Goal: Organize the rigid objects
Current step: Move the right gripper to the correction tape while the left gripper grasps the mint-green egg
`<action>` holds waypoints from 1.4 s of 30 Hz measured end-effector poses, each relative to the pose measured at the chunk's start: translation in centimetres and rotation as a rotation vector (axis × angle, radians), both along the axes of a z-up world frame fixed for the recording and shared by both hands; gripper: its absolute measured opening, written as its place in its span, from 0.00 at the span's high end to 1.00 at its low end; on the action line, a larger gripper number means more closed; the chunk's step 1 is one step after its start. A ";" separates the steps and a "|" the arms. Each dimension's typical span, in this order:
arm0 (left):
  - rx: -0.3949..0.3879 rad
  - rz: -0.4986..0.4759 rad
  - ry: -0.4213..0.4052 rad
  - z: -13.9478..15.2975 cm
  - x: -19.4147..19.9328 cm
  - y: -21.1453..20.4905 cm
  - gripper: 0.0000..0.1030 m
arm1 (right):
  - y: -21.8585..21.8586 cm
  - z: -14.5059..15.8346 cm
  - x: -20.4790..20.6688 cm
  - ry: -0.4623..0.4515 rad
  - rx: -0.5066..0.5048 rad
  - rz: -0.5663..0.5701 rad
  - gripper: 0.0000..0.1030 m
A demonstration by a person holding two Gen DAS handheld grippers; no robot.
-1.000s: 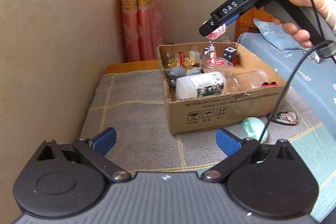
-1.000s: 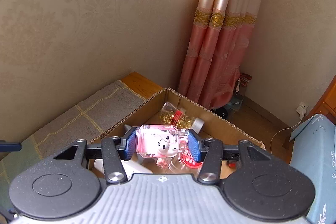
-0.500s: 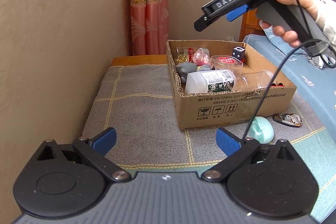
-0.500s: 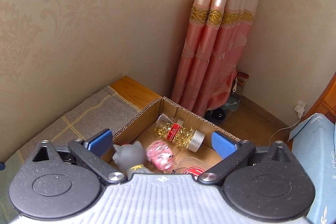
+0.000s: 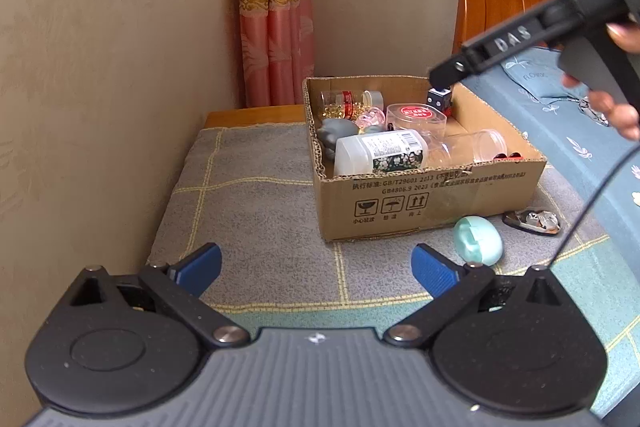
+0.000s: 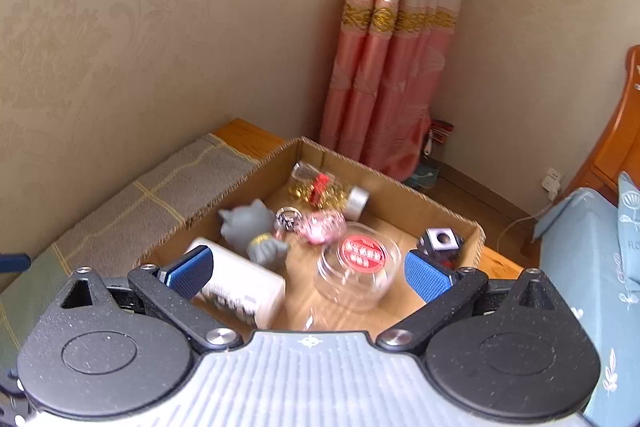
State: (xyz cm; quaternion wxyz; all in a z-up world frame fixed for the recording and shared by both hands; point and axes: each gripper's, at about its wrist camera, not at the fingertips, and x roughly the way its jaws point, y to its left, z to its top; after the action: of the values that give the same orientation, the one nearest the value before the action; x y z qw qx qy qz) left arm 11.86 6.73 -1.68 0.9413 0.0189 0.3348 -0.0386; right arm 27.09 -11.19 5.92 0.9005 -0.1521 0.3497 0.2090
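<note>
Cardboard, brown and corrugated, forms the open box [image 5: 424,195], which is set on a grey checked cloth [image 5: 248,203] beside the wall. Inside it are seen one white bottle [image 5: 376,151] lying on its side, one grey cat figure [image 6: 252,227], one pink keychain toy [image 6: 320,225], one bottle of golden capsules [image 6: 324,191] at the far corner, one clear round tub with a red label [image 6: 360,259], one clear jar [image 5: 476,147] on its side, and one small dark cube [image 6: 440,241] against the right wall. Outside the box, two things are left on the cloth by its near right corner: one mint oval case [image 5: 478,239] and one dark flat item [image 5: 532,221], too blurred to be named. The right gripper [image 6: 308,275] is held above the box with its jaws spread wide and nothing between them. The left gripper [image 5: 316,269] is likewise spread and empty, held low over the cloth short of the box. Bare cloth is left open between the box's left wall and the room wall.
</note>
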 end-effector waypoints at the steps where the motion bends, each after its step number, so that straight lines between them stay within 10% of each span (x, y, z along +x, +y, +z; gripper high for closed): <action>1: 0.002 -0.001 0.001 0.0 -0.1 -0.1 0.02 | -0.4 -0.1 -0.6 0.000 0.006 -0.010 0.00; 20: 0.026 -0.026 0.054 -1.1 -0.1 -1.7 0.02 | -8.3 -12.5 -6.3 0.078 0.053 -0.531 0.00; 42: 0.100 -0.168 0.142 -3.0 5.0 -9.1 0.02 | -11.5 -15.4 -5.7 0.063 0.095 -0.492 0.00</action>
State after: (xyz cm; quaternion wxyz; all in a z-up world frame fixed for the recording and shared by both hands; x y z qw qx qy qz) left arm 16.85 -2.40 -4.64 0.9065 0.0910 0.3995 -0.1021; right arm 21.42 -22.73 -9.45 0.9192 -0.0134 0.3936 0.0045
